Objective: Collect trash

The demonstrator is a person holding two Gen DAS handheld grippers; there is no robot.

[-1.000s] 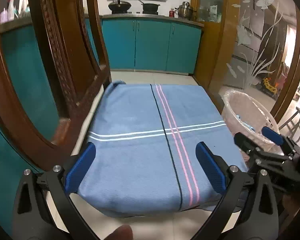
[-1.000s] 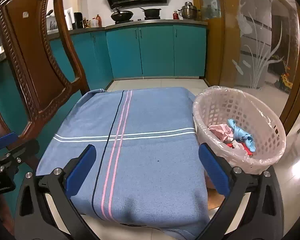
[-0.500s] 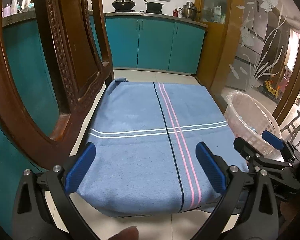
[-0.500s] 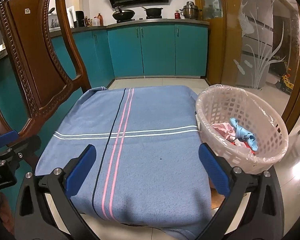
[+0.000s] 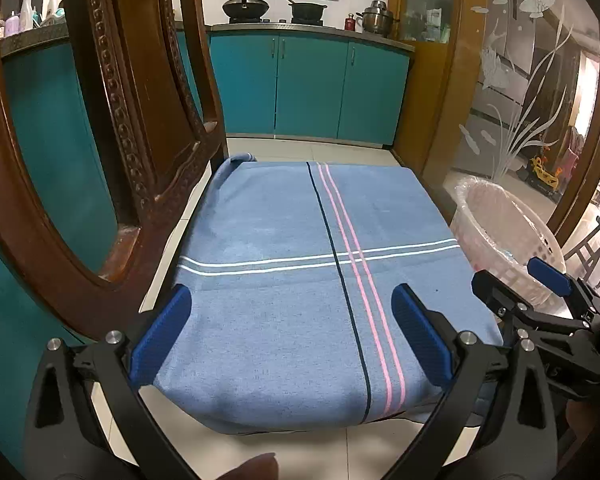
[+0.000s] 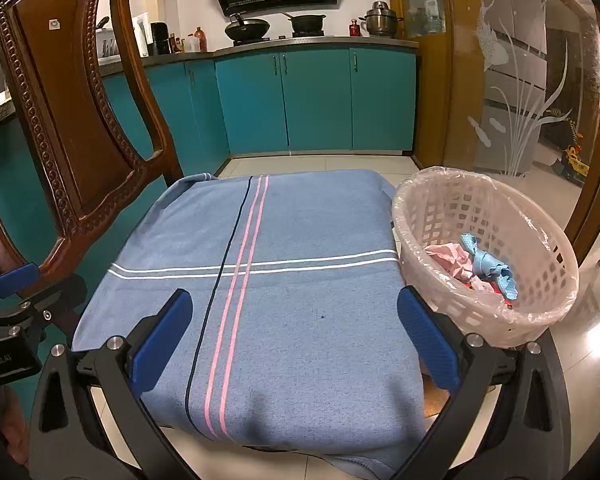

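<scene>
A white lattice trash basket (image 6: 432,220) lined with clear plastic stands right of a low surface covered by a blue striped cloth (image 6: 300,240). Inside it lie crumpled pink paper (image 6: 448,256), a light blue scrap (image 6: 488,264) and something red. The basket also shows in the left wrist view (image 5: 500,232). My left gripper (image 5: 290,332) is open and empty above the cloth's near left part. My right gripper (image 6: 294,340) is open and empty above the cloth's near right part, next to the basket. No loose trash shows on the cloth.
A carved wooden chair back (image 6: 72,120) stands close at the left of the cloth; it also shows in the left wrist view (image 5: 132,120). Teal kitchen cabinets (image 6: 320,100) are behind. A glass partition with a wooden frame (image 6: 520,80) is at the right. Tiled floor surrounds the cloth.
Both grippers have drawn back and up a little from the cloth; the view of the cloth and basket has widened. Both stay open and empty.
</scene>
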